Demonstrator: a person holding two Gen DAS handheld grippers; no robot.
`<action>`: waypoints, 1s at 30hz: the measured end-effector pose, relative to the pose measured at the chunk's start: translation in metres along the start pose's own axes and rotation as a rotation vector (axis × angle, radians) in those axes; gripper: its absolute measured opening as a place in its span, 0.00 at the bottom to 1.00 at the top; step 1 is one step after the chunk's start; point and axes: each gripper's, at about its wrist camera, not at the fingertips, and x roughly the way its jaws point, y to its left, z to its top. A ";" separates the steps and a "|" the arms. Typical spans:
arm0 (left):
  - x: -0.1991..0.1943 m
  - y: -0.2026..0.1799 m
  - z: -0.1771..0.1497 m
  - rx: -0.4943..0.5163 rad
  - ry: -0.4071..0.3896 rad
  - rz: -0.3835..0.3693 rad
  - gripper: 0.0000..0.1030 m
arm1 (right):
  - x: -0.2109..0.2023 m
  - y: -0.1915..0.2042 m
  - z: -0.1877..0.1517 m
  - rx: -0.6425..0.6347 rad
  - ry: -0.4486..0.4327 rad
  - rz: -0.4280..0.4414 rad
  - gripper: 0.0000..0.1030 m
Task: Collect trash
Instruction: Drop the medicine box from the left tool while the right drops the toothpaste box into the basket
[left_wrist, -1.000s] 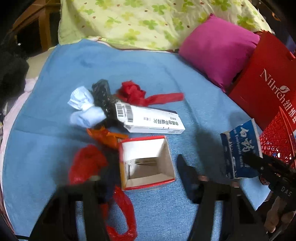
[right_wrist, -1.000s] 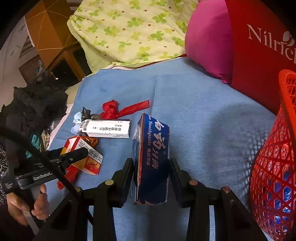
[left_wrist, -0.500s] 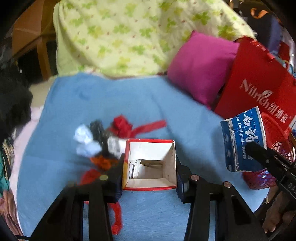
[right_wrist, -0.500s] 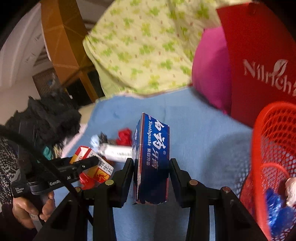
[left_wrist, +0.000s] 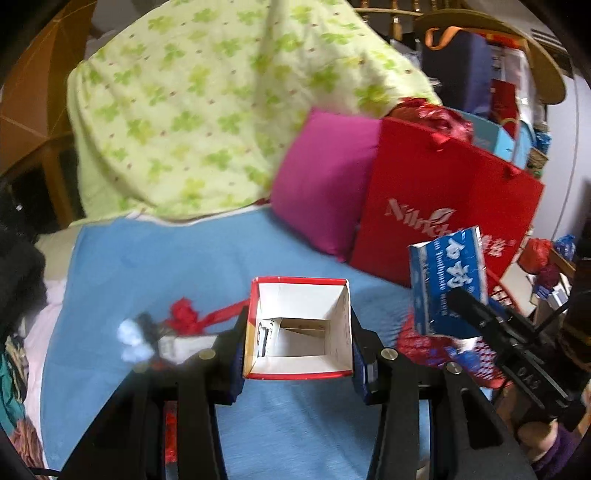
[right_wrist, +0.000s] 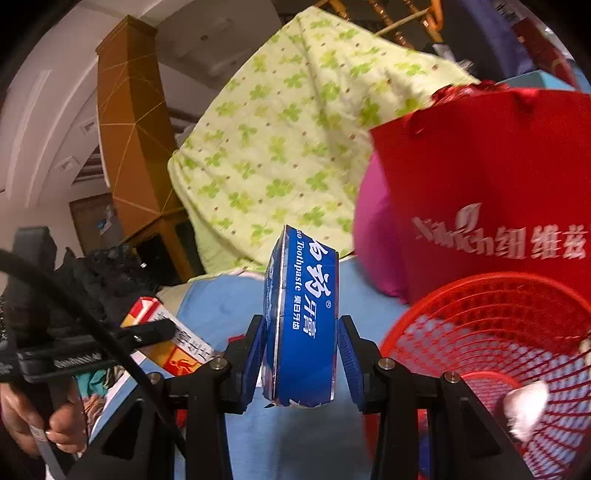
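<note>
My left gripper (left_wrist: 297, 354) is shut on an open red and white carton (left_wrist: 299, 328) and holds it above the blue blanket (left_wrist: 155, 266); the carton also shows in the right wrist view (right_wrist: 166, 339). My right gripper (right_wrist: 301, 350) is shut on a blue toothpaste box (right_wrist: 301, 314), held up beside the red mesh basket (right_wrist: 491, 332); the box also shows in the left wrist view (left_wrist: 448, 280). On the blanket lie a red ribbon scrap (left_wrist: 184, 317), a white long box (left_wrist: 181, 345) and crumpled pale tissue (left_wrist: 131, 338).
A red paper bag (left_wrist: 443, 206) and a magenta pillow (left_wrist: 325, 181) stand behind the basket. A green flowered quilt (left_wrist: 207, 110) is heaped at the back. The basket holds white and blue scraps (right_wrist: 524, 406). Dark clothes (right_wrist: 103, 269) lie at the left.
My left gripper closed on the red and white carton and lifted it off the blanket. My right gripper raised the toothpaste box and moved toward the red basket.
</note>
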 end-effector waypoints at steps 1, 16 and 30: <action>-0.001 -0.006 0.001 0.005 -0.003 -0.007 0.46 | -0.003 -0.004 0.002 0.005 -0.007 -0.005 0.41; 0.020 -0.101 0.023 0.096 -0.009 -0.175 0.46 | -0.051 -0.077 0.018 0.115 -0.113 -0.123 0.42; 0.054 -0.150 0.009 0.112 0.038 -0.268 0.66 | -0.069 -0.154 0.019 0.364 -0.099 -0.240 0.72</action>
